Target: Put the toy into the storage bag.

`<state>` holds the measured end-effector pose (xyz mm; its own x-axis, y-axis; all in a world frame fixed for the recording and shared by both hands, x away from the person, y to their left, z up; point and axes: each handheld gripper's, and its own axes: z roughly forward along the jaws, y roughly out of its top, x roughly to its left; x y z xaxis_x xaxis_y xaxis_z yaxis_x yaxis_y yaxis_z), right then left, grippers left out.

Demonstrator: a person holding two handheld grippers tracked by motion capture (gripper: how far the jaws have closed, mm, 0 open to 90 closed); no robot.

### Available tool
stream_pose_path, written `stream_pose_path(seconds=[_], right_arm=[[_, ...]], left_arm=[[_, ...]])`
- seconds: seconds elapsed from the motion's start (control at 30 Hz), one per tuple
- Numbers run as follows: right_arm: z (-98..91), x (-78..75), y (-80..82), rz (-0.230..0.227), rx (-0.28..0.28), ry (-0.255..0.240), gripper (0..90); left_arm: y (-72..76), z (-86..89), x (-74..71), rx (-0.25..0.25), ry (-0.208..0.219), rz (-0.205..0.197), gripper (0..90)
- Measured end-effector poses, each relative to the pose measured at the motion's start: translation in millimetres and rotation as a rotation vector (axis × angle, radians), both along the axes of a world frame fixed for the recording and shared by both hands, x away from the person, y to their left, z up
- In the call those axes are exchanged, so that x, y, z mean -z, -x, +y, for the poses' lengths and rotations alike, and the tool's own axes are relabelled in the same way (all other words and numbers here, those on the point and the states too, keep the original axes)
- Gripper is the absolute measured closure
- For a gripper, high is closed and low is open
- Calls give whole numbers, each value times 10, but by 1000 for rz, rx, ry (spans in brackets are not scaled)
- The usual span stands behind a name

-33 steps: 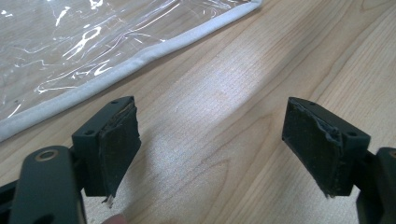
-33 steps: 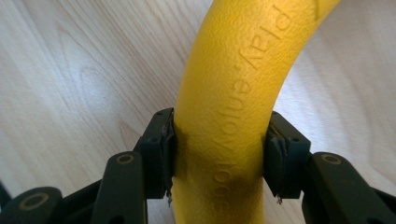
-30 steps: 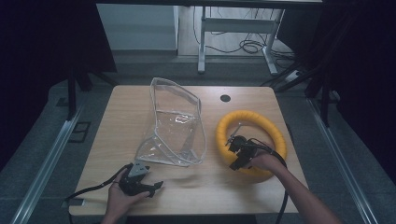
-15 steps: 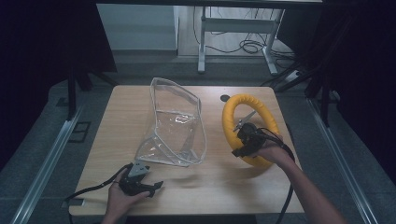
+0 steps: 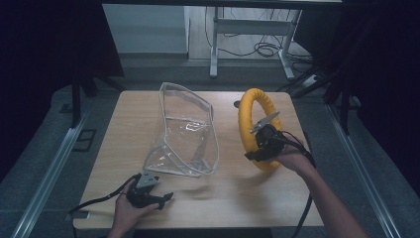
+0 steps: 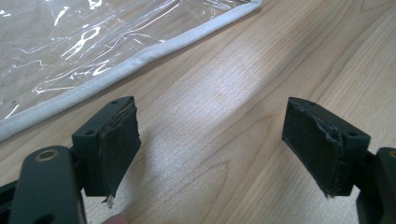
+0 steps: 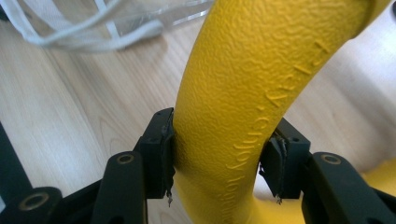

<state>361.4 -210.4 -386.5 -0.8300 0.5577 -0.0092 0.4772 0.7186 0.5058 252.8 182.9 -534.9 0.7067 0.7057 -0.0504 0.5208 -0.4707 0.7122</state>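
Observation:
A yellow foam ring [image 5: 247,119] stands tilted up on edge at the right of the wooden table [image 5: 129,119]. My right gripper [image 5: 257,148] is shut on its near side. In the right gripper view both pads press into the yellow ring [image 7: 243,107], with my right gripper [image 7: 217,154] centred on the tube. A clear plastic bag with grey trim [image 5: 185,131] lies mid-table. My left gripper [image 5: 161,198] rests open near the table's front edge. In the left gripper view the bag's trimmed edge [image 6: 140,56] lies beyond my left gripper [image 6: 212,149], with bare wood between the pads.
A small dark round hole [image 5: 237,104] sits in the tabletop behind the ring. Cables trail from both grippers off the front edge. Metal rails [image 5: 54,163] run along the floor on both sides. A desk frame with cables [image 5: 247,29] stands beyond the table.
The right gripper has risen with the yellow ring, tipping it from flat on the table up onto its edge. The left gripper has stayed put.

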Motion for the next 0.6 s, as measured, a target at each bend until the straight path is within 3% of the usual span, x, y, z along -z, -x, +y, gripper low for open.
stream_pose_path(seconds=[0.23, 0.6], right_arm=[[16, -176, 1, -60, -4, -82, 506], [-14, -178, -69, -57, 4, -176, 508]], left_arm=[[1, -1, -2, -3, 2, 0, 189], [-4, -3, 6, -1, 0, 1, 189]])
